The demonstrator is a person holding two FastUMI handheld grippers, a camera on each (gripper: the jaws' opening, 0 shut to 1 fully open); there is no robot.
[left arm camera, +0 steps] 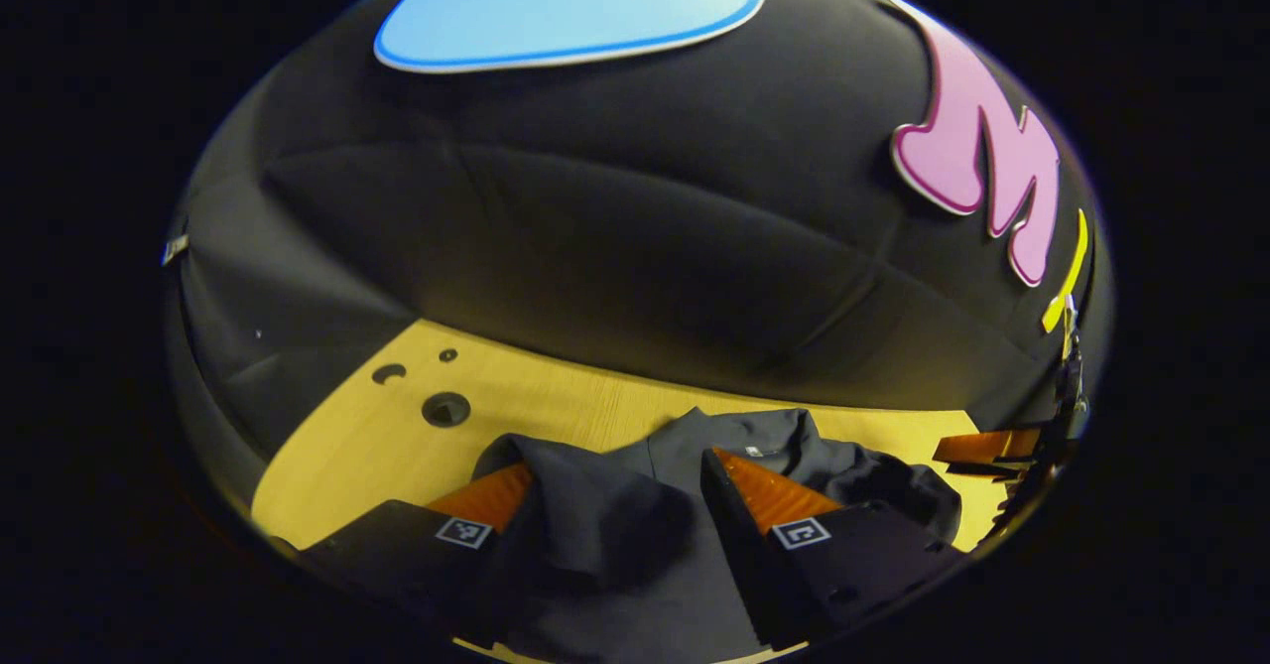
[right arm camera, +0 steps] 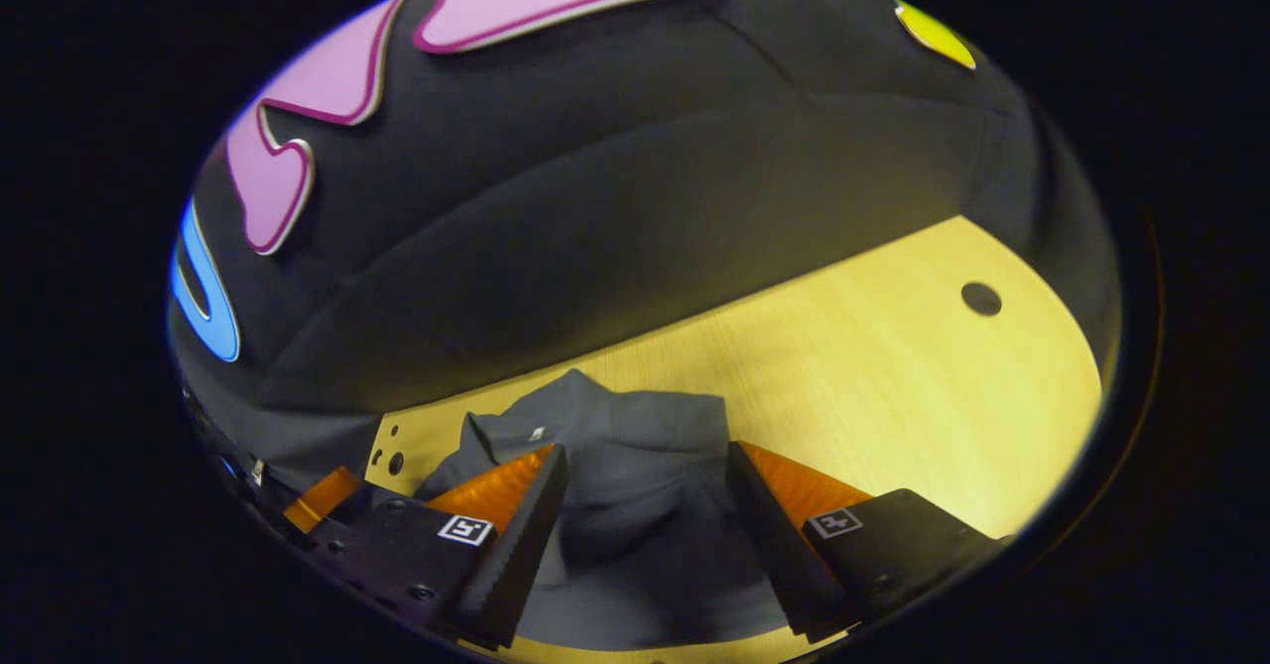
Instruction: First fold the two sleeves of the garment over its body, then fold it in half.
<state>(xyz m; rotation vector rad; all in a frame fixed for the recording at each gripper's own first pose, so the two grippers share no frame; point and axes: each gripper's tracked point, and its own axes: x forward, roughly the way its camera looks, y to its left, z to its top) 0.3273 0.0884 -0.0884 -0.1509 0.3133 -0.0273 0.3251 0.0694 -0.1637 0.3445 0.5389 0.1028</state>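
While both grippers' jaws stood released over the bunched garment (left arm camera: 615,535) at 6 o'clock on the table (right arm camera: 893,366), folding seemed unfinished.

Garment (left arm camera: 605,535): lower portion cut off by the bottom edge in the left gripper view; sleeves and hem not distinguishable. In the right gripper view the garment (right arm camera: 635,485) is likewise cut off below. Small collar label too small to read. Table (right arm camera: 893,366) partly hidden beneath the cloth.
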